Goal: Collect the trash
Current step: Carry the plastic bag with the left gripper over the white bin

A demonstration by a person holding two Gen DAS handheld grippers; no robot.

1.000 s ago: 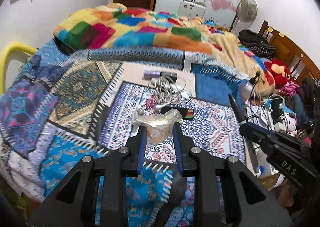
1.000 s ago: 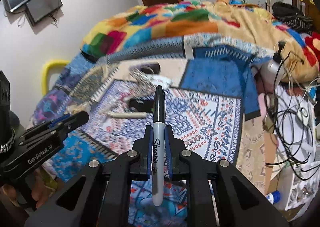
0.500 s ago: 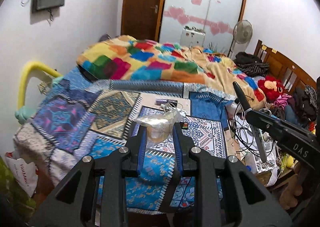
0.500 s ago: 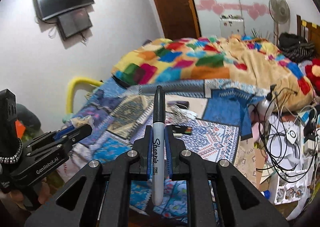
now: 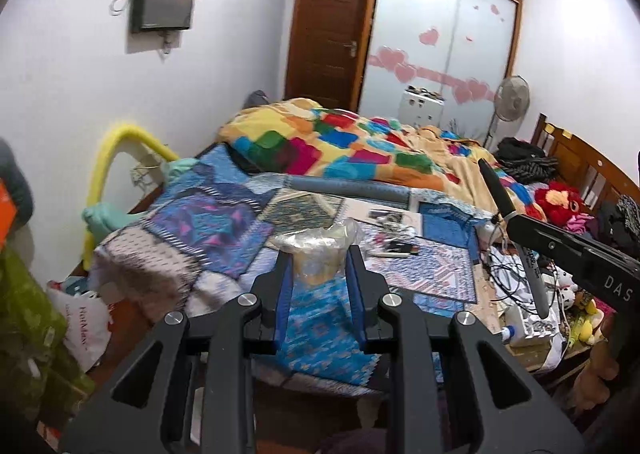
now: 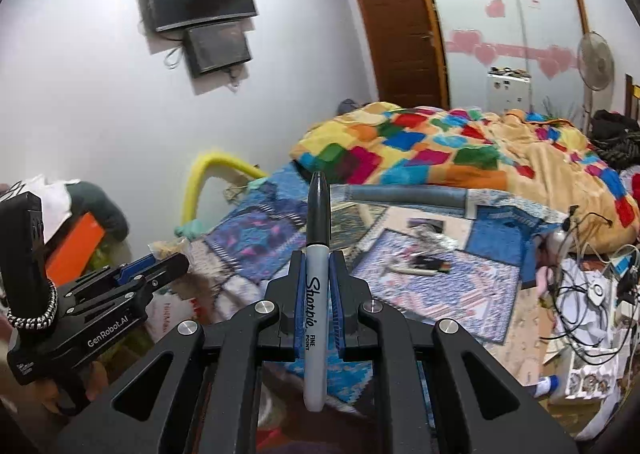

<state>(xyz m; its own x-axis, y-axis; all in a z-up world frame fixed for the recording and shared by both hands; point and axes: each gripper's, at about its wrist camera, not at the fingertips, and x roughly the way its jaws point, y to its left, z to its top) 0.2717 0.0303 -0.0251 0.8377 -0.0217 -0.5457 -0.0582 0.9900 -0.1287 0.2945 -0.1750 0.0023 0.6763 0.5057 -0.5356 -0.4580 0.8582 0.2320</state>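
My left gripper [image 5: 319,260] is shut on a crumpled clear plastic bag [image 5: 318,250] with yellowish contents, held in the air off the foot of the bed. My right gripper [image 6: 317,266] is shut on a black Sharpie marker [image 6: 316,282] that stands upright between the jaws. The marker also shows in the left wrist view [image 5: 496,193], at the right. The left gripper also shows in the right wrist view [image 6: 160,268], low at the left. Small items and a cable bundle [image 5: 390,232] lie on the patterned bedspread [image 5: 432,274].
A colourful patchwork blanket [image 5: 352,149] covers the far bed. A yellow foam rail [image 5: 116,157] stands at the left wall. A white shopping bag [image 5: 86,330] lies on the floor at left. Cables and clutter [image 6: 592,294] fill the right side. Two screens [image 6: 204,13] hang on the wall.
Both grippers have pulled back and up from the bed, each with its object in it. The bedspread now looks farther away and more of the room and floor shows.
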